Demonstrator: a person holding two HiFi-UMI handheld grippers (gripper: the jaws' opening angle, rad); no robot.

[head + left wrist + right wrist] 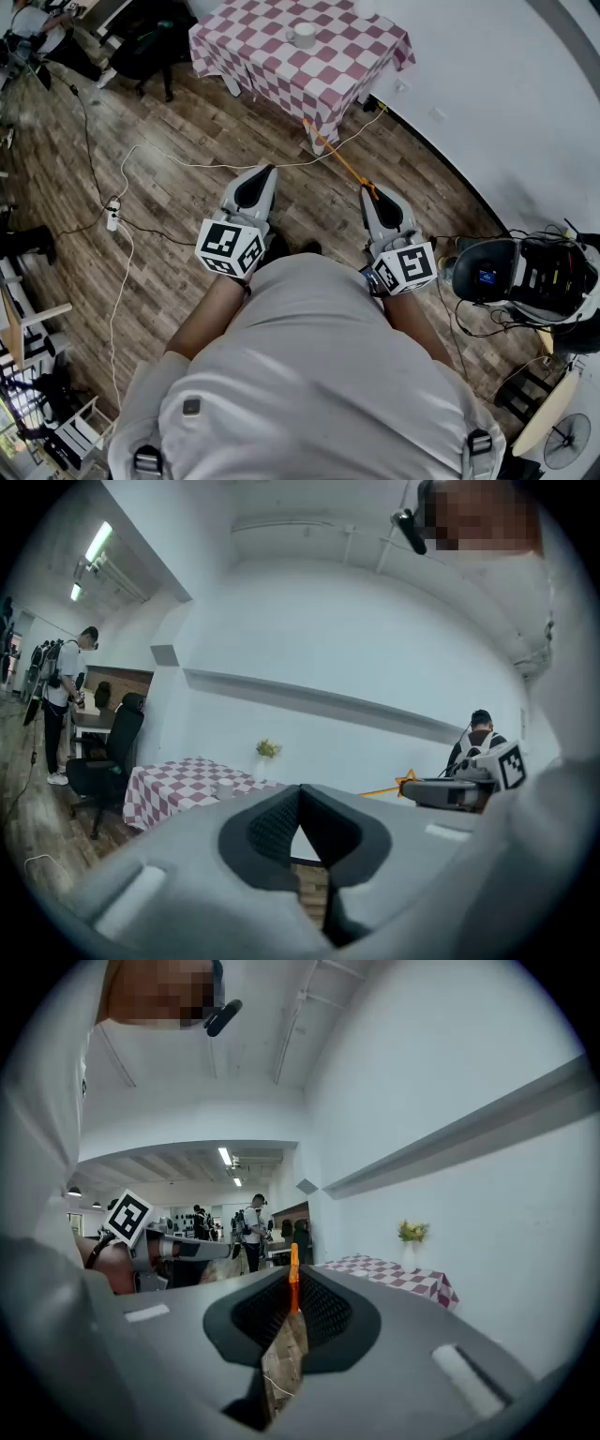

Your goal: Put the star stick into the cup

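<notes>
Fingers (pixel 328 1316) of right gripper (pixel 370 192) pinch star stick (pixel 342 161) | left gripper (pixel 265 171) closed, empty | cup (pixel 304 35) on table (pixel 356 56)

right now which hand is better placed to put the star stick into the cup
Right. The right gripper already has its fingers shut on the star stick, with the cup on the table ahead. The left gripper is shut and empty.

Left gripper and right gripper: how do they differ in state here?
The right gripper is shut on the orange star stick; the left gripper is shut with nothing between its jaws. The stick juts ahead from the right gripper toward the checked table; nothing sticks out of the left gripper. Both are held out before the person over the wood floor, well short of the table and its cup.
</notes>
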